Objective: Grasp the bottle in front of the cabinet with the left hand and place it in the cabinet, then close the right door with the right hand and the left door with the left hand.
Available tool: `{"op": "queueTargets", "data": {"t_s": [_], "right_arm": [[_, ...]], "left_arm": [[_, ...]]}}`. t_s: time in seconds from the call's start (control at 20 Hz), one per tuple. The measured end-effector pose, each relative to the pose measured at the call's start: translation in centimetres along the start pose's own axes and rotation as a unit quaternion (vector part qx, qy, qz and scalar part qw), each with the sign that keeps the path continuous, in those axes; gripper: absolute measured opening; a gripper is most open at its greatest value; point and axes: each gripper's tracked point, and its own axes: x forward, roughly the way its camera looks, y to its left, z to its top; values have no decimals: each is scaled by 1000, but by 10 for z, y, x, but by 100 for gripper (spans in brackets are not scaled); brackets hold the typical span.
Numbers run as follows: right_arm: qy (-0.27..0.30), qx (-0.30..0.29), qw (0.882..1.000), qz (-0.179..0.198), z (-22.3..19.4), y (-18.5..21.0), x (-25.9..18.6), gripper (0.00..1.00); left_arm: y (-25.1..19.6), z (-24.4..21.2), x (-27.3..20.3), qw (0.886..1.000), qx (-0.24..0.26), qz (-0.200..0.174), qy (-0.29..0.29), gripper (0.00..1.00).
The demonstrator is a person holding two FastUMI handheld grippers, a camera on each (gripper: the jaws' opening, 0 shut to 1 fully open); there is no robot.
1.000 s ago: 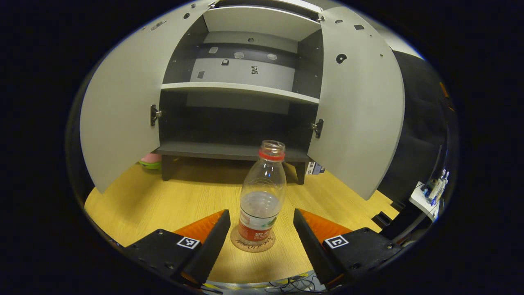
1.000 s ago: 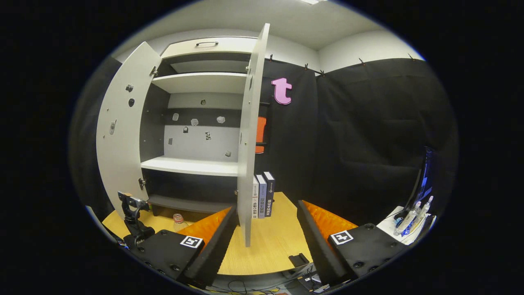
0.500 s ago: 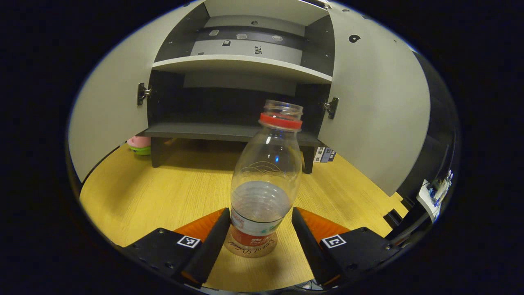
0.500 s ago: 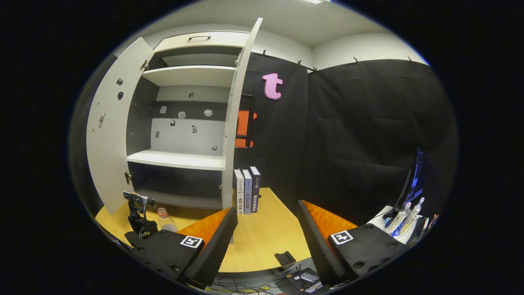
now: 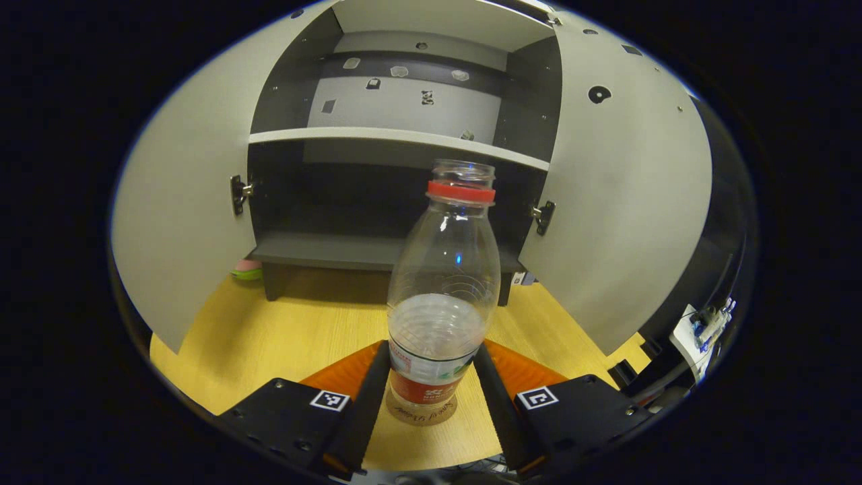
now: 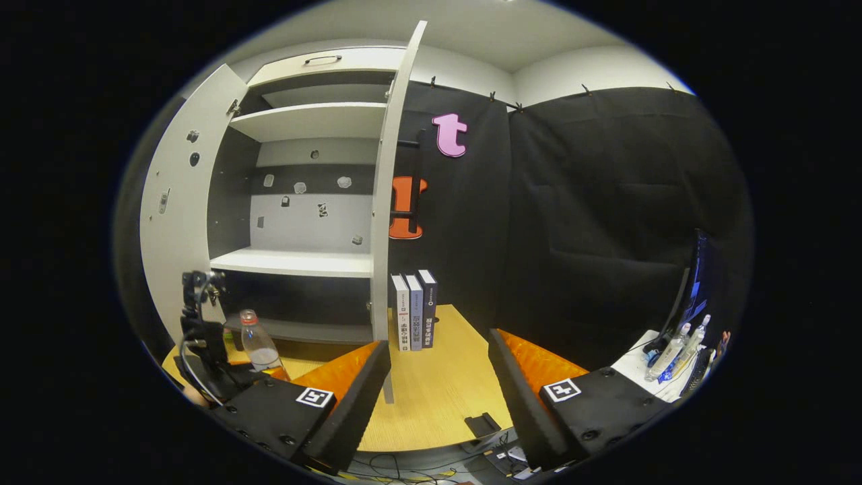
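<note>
while the bottle point(image 5: 441, 289) stands upright on a round coaster point(image 5: 422, 411) on the desk point(image 5: 283, 337), the left gripper view has the left tongs point(image 5: 431, 384) clamped on its labelled lower part, one finger pressing each side. the bottle is uncapped, with a red ring at the neck and some water low inside. at 12 o'clock past it the cabinet point(image 5: 404, 135) stands with its left door point(image 5: 185, 209) swung out toward 9 and its right door point(image 5: 619, 202) toward 3.

in the right gripper view the right tongs point(image 6: 438, 384) hang spread apart over the desk with nothing between them. the right door's edge point(image 6: 384, 202) stands at 12 o'clock, three books point(image 6: 414, 316) just beyond it, and the bottle and left tongs point(image 6: 222, 364) sit toward 9 o'clock, before the cabinet's bottom shelf point(image 6: 303, 330).
</note>
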Motion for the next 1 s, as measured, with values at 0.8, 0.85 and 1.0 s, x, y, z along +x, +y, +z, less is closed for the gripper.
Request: {"op": "queueTargets", "data": {"t_s": [0.8,0.85,1.0], "right_arm": [[-9,15,1000,-19,-6,-3,37,97],[-8,15,1000,-21,-7,-5,38,97],[-4,18,1000,-26,-9,-10,46,97]], "left_arm": [[0,203,-17,996,41,-43,-59,76],[1,212,-14,996,45,-43,-63,76],[0,239,1,995,51,-43,-71,76]]}}
